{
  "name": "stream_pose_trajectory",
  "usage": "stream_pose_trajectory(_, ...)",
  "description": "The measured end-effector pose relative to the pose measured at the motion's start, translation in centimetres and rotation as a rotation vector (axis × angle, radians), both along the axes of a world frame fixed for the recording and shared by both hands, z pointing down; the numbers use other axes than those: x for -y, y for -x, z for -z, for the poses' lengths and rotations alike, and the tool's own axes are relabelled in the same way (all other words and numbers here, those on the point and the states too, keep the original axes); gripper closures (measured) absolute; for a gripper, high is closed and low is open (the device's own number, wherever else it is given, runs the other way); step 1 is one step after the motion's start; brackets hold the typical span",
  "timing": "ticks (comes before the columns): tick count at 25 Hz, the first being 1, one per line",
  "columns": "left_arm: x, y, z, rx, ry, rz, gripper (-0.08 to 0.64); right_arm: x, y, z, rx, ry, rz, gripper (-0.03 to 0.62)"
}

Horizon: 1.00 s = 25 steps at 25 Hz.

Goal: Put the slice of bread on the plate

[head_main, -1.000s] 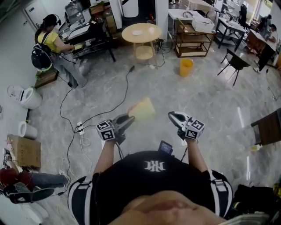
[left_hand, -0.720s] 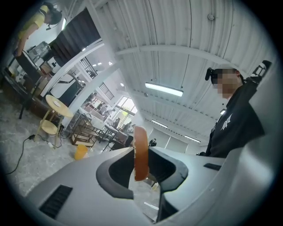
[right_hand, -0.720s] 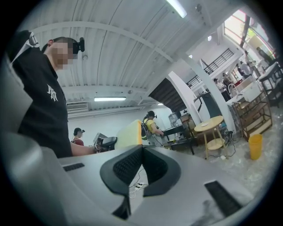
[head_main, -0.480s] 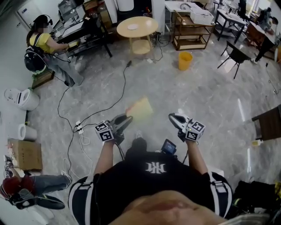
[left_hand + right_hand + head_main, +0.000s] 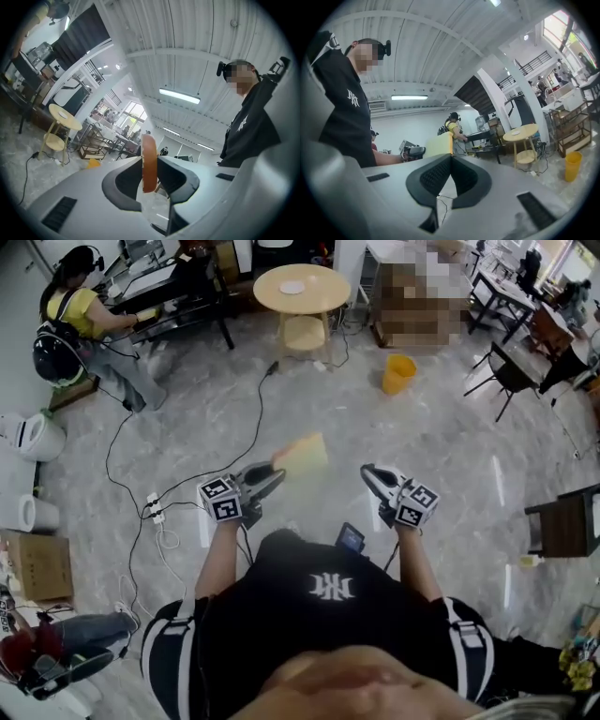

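One slice of bread (image 5: 302,454) is clamped in my left tool (image 5: 265,482), just left of centre in the head view, up in the air over the grey floor (image 5: 441,446). In the left gripper view the slice stands on edge with its brown crust facing the camera. Both pads (image 5: 127,178) press against its flat faces, so the jaws stand partly apart, only as wide as the slice is thick. My right tool (image 5: 377,480) is level with it, right of centre, well apart from the slice. Its own view shows its jaws meeting tip to tip with nothing between them, and the slice as a pale yellow slab beyond them, left of centre.

The plate (image 5: 292,287), small and white, lies on the round wooden worktop (image 5: 326,294) at the top centre of the head view, well apart from the slice. A yellow bucket (image 5: 398,374) stands on the floor to the lower right of that worktop. A black cable (image 5: 251,432) trails down the floor from the worktop's foot towards the left. In the upper left, a person in a yellow top (image 5: 73,313) sits at a dark desk.
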State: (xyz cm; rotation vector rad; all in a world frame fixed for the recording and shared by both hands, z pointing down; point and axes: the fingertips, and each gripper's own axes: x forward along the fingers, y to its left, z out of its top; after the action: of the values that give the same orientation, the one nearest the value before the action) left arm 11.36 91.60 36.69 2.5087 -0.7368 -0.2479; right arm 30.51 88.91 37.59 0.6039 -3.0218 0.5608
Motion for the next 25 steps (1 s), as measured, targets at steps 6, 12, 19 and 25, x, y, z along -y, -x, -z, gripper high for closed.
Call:
stream_pose_trajectory(6,5.9,6.4,0.1,0.025,-0.015,-0.017,0.454,6.9,5.9,1.6,-0.022,-0.037,-0.026,0.595)
stream_pose_trajectory(12,12.0,10.8,-0.9,0.02,-0.007,0.006,0.454,10.7,8.1,0.3,-0.052,0.01,-0.047,0.595)
stream_pose_trajectory(19,17.3,9.5,-2.1,-0.004,0.038,-0.019,0.454,16.6,8.0,-1.7,-0.037,0.04,-0.062,0.595)
stream_pose_trajectory(25,24.6,9.1,-2.8,0.003,0.068,0.029,0.454,25.4,9.0,-3.6,0.003,0.061,0.001,0.595)
